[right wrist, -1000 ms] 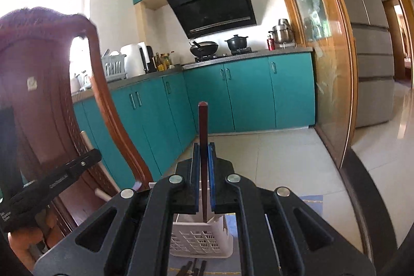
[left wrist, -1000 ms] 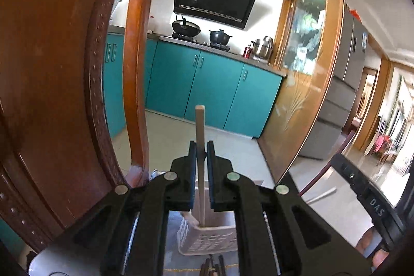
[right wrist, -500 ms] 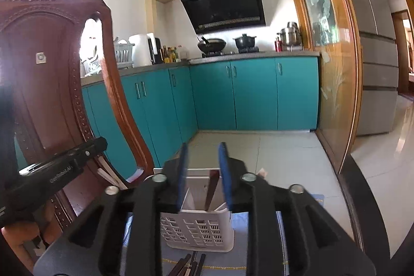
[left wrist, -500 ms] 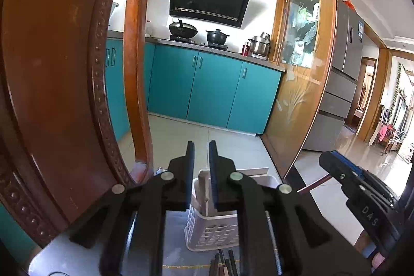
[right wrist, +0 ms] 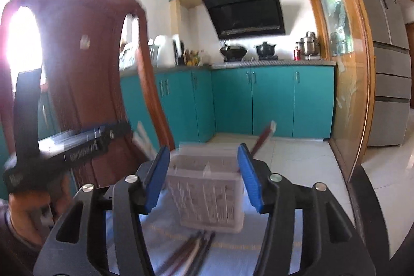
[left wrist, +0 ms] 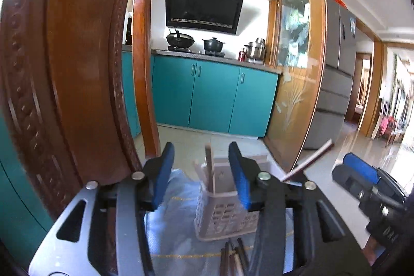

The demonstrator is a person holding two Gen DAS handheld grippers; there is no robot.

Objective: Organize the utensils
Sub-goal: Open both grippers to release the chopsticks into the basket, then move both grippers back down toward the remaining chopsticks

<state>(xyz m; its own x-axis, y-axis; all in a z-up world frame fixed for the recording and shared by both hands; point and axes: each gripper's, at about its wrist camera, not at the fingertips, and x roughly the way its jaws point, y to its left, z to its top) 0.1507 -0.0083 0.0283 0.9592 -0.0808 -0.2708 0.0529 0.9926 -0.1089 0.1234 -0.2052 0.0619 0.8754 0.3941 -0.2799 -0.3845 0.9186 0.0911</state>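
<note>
A white slotted utensil basket [left wrist: 225, 216] stands on a light table cover, also in the right wrist view [right wrist: 209, 198]. A pale wooden chopstick [left wrist: 209, 167] stands in it, and a dark red chopstick [right wrist: 261, 141] leans out to the right, also in the left wrist view [left wrist: 308, 162]. More chopsticks [left wrist: 233, 260] lie on the cover in front of the basket, blurred in the right wrist view [right wrist: 191, 252]. My left gripper [left wrist: 200, 172] is open and empty, just in front of the basket. My right gripper [right wrist: 204, 172] is open and empty, also facing it.
A carved wooden chair back [left wrist: 64, 69] rises close on the left, also in the right wrist view [right wrist: 77, 64]. The other gripper shows at the right edge [left wrist: 370, 188] and the left [right wrist: 67, 146]. Teal kitchen cabinets [left wrist: 214, 100] and tiled floor lie beyond.
Both grippers held a chopstick upright over the basket, then opened. The chopsticks dropped into the basket. Both grippers have opened wider and pulled back a little.
</note>
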